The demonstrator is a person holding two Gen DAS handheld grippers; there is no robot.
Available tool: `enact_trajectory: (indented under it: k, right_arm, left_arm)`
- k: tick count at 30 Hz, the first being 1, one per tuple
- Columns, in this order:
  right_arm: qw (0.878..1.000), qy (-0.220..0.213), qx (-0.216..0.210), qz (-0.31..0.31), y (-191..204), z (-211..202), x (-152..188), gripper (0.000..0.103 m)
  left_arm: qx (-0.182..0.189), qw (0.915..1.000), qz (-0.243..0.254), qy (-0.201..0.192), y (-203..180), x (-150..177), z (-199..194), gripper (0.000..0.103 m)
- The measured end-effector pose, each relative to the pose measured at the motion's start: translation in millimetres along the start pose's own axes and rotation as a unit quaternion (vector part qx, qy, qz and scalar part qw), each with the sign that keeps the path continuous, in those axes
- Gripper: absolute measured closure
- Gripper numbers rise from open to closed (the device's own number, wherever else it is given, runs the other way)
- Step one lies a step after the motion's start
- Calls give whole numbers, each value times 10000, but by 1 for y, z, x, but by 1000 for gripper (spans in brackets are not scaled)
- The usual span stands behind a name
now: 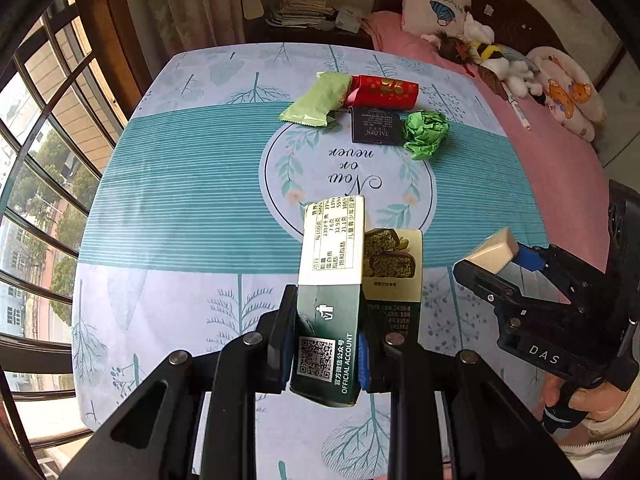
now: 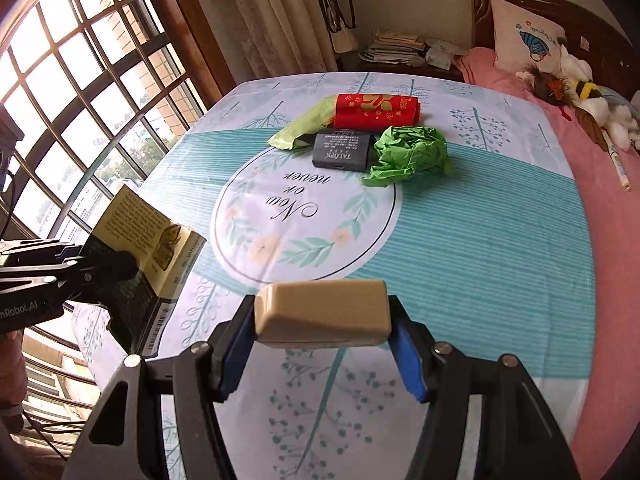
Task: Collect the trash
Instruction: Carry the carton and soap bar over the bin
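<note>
A green and white snack box (image 1: 332, 240) hangs above the near part of the table, and my left gripper (image 1: 326, 332) is shut on its lower end. To its right, my right gripper (image 1: 496, 258) is shut on a beige block (image 1: 490, 250). In the right wrist view the block (image 2: 324, 308) sits crosswise between the blue pads (image 2: 410, 364), and the box (image 2: 136, 236) is at the left. Far across the table lie a light green wrapper (image 1: 316, 100), a red packet (image 1: 384, 90), a black packet (image 1: 376, 126) and a crumpled green paper (image 1: 426, 132).
The table (image 1: 180, 200) wears a blue patterned cloth. A pink bed (image 1: 560, 160) with pillows and stuffed toys (image 1: 492, 60) borders it on the right. A barred window (image 1: 40, 160) runs along the left. A nightstand with papers (image 1: 304, 12) stands behind. A hand (image 1: 580, 396) holds the right gripper.
</note>
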State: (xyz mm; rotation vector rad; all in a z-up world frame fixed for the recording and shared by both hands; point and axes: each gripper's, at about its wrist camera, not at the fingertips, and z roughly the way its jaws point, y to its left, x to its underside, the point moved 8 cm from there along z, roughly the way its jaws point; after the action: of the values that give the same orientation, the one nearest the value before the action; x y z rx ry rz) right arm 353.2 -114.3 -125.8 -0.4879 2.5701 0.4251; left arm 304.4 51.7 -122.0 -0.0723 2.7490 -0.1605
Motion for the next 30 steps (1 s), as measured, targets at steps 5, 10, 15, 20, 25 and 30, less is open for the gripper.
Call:
enact_trajectory:
  k: [5,10,15,20,25,30]
  right_arm:
    - [9994,-179,80,302,42,-36,46,41]
    - [9974,-298,213,628,84,-63,99,41]
    - [9955,-243,342,844,122,-76,157,40]
    - [9934,38,360,1084,142,-76,208,40]
    - [9906,397,368,1255,146,-64,250,40]
    - [9872,717,339,1386,137,-30,289,40]
  left_arm:
    - [136,9985,521,-48,1,55,-34,81]
    - [331,9957,858,-88,11,112,-61,81]
    - [445,9932,1073,-4,23,164,-74,81]
    - [504,9913,1196,238,28,210,-73,81]
    - [433,9892,1298,527,21,249,-51,81]
    - [316,9866,1381,812,14,287,-8,81]
